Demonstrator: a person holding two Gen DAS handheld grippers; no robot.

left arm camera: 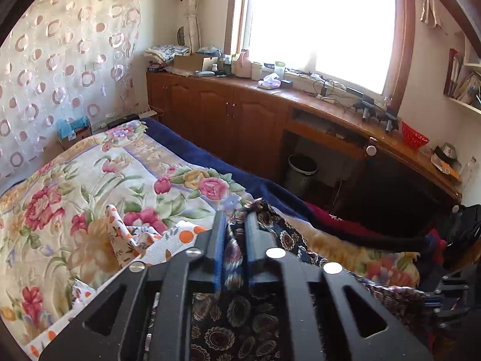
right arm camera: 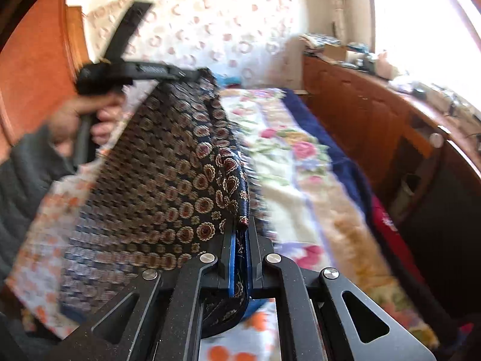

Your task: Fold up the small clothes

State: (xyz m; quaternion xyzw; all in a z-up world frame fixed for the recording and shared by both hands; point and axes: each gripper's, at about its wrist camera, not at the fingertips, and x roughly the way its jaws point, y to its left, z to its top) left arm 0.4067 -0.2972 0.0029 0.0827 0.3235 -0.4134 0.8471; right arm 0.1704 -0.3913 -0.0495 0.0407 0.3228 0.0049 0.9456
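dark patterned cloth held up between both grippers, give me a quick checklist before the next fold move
1. Right gripper clamped on dark patterned cloth: ok, shut on a corner.
2. Left gripper grip: cannot tell, cloth lies between the jaws, which stand slightly apart.
3. Cloth spread between both grippers: ok in the right wrist view.
4. Cloth edges aligned: cannot tell, blurred.
5. Landing spot on floral blanket: not ok, orange-dotted white cloth lies crumpled there.

A floral bedspread (left arm camera: 90, 180), wooden cabinets (left arm camera: 216, 114), a red basket (left arm camera: 413, 138).
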